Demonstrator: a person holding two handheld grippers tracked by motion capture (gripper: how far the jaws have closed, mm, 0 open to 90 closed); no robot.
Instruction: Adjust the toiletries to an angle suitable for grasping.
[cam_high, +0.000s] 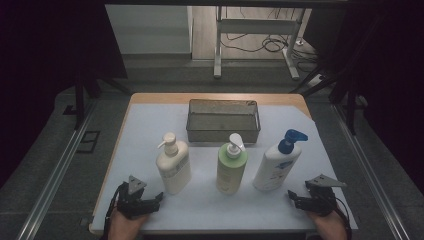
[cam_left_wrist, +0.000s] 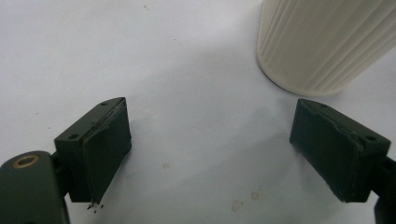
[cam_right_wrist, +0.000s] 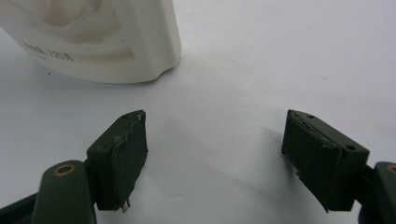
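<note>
Three pump bottles stand in a row on the white mat: a cream bottle (cam_high: 173, 164) at left, a pale green bottle (cam_high: 231, 164) in the middle, and a white bottle with a blue pump (cam_high: 277, 161) at right. My left gripper (cam_high: 156, 198) rests near the front edge, just left of the cream bottle, jaws open and empty. The ribbed cream bottle base (cam_left_wrist: 322, 42) shows beyond the left gripper (cam_left_wrist: 212, 151). My right gripper (cam_high: 292, 198) sits open by the front right, below the blue-pump bottle. That bottle's base (cam_right_wrist: 98, 37) lies ahead of the right gripper (cam_right_wrist: 215, 156).
A grey metal mesh basket (cam_high: 223, 120) stands at the back middle of the table, behind the bottles. The wooden table edge (cam_high: 150, 98) frames the white mat (cam_high: 210, 200). Dark floor and a metal rail (cam_high: 55, 175) run along the left side.
</note>
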